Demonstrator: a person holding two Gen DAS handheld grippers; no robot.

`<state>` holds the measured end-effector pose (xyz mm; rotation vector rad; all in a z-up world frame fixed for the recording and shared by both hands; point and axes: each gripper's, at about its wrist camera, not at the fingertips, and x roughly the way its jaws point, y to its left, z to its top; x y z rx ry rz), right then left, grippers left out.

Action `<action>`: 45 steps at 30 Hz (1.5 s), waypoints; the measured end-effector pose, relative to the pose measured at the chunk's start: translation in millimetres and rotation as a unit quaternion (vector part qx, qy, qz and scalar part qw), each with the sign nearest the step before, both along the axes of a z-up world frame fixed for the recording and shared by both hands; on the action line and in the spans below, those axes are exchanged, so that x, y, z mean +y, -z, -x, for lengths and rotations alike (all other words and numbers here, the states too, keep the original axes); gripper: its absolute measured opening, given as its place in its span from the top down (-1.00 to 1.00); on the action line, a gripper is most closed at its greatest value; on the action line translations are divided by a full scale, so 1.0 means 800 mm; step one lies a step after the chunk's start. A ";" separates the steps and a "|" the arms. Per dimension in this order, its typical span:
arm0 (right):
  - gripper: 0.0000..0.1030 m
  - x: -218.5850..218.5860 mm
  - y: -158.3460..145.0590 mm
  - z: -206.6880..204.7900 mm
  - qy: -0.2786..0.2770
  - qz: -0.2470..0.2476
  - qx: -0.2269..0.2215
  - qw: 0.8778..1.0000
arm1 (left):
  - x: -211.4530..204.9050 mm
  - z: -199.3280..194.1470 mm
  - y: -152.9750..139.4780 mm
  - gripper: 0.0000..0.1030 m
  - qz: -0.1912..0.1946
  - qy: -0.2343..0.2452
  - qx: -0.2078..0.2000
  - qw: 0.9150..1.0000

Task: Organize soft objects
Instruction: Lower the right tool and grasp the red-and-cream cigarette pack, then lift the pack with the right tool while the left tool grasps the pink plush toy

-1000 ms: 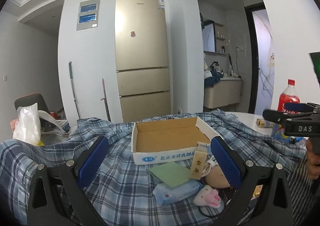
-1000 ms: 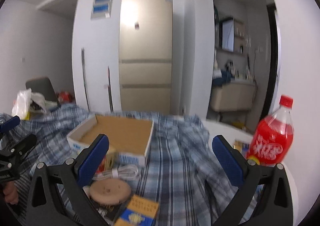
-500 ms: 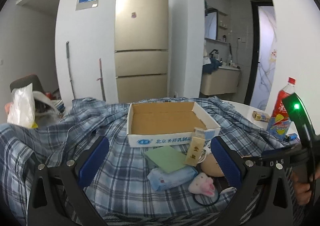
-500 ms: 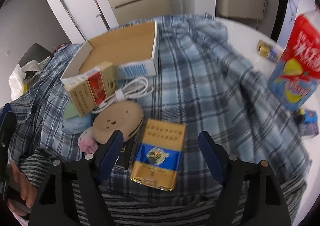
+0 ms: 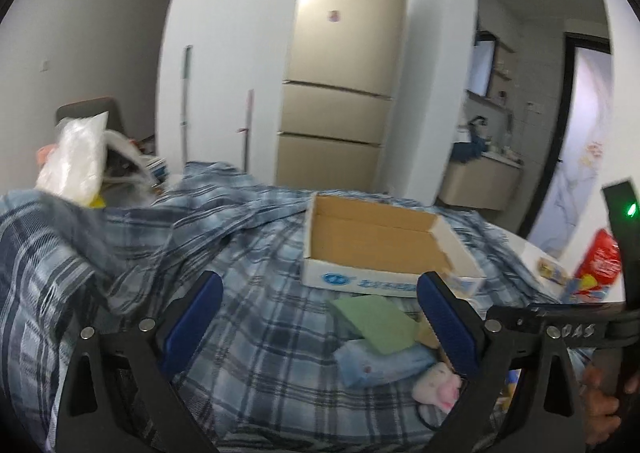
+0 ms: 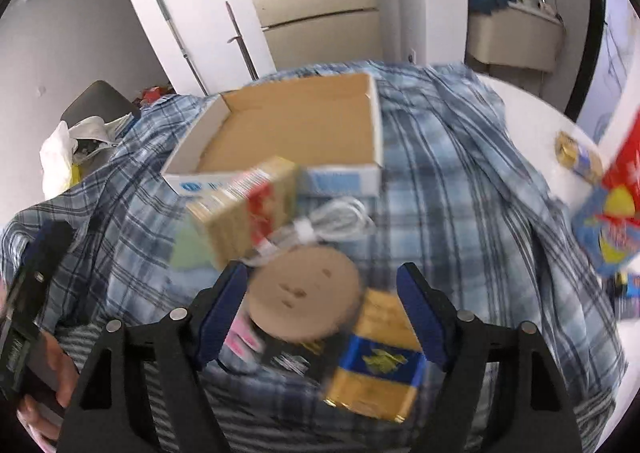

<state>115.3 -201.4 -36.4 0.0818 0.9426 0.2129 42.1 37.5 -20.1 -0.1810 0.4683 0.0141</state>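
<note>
Right tongs (image 6: 320,299) lower, over plush disc (image 6: 304,293)

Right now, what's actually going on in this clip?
A person holds a two-finger gripper in each hand over a table draped in a plaid cloth. Small items are piled in front of an empty cardboard box: a green cloth, a tissue pack, a pink plush toy. The right gripper points down at a round tan disc and a gold-and-blue packet, jaws open. The left gripper is open too. Nothing is held or boxed.
</note>
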 end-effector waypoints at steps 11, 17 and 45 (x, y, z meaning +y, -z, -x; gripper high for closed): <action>-0.49 0.060 -0.005 -0.041 0.011 -0.016 0.002 1.000 | 0.019 -0.010 0.009 -0.93 0.041 -0.001 0.023 0.999; -0.49 0.066 0.020 -0.061 0.030 -0.019 0.024 0.999 | 0.021 -0.012 0.010 -0.93 0.054 0.002 0.027 0.998; 0.58 0.027 0.017 -0.017 -0.068 0.056 0.020 0.996 | -0.001 -0.006 0.005 -0.93 0.016 0.032 0.012 0.999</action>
